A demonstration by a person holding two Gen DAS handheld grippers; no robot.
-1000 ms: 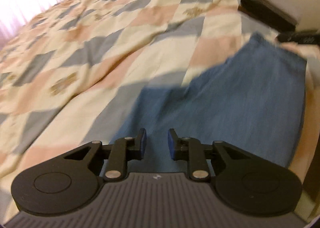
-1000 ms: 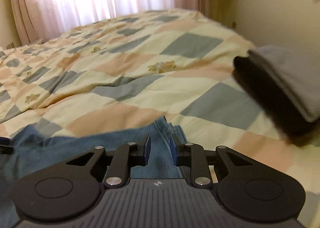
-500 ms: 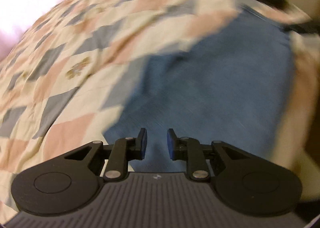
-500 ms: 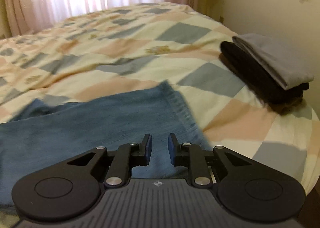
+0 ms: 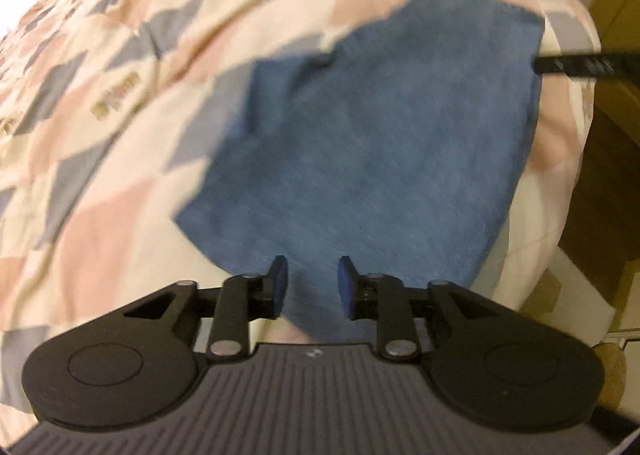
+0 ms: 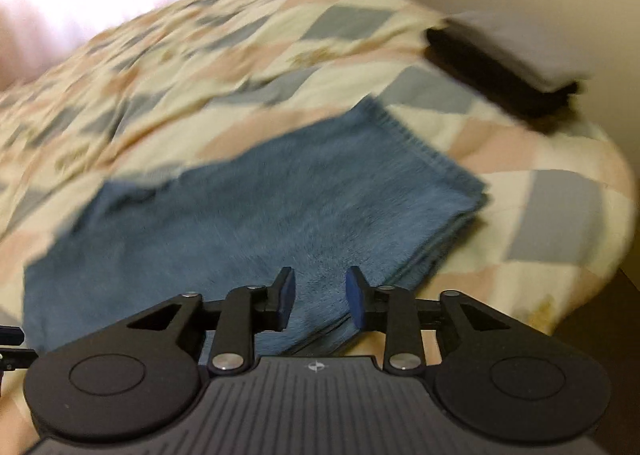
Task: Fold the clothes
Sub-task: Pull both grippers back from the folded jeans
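Note:
A blue denim-like garment lies folded flat on the checked quilt, near the bed's corner. My left gripper hovers over the garment's near corner. Its jaws are opening, and the cloth lies below them, not pinched between the pads. In the right wrist view the same garment shows layered edges on its right side. My right gripper hangs above its near edge, jaws opening, with nothing gripped. A black part of the right gripper shows at the garment's far right edge.
A stack of folded clothes, grey on top of black, sits on the quilt at the back right near the wall. The bed edge drops off to the right. A bright curtained window is behind the bed.
Both grippers have drawn back and risen from the blue garment, so more of it shows. Both pairs of jaws stand a little wider. The right view has swung from the far hem toward the near edge.

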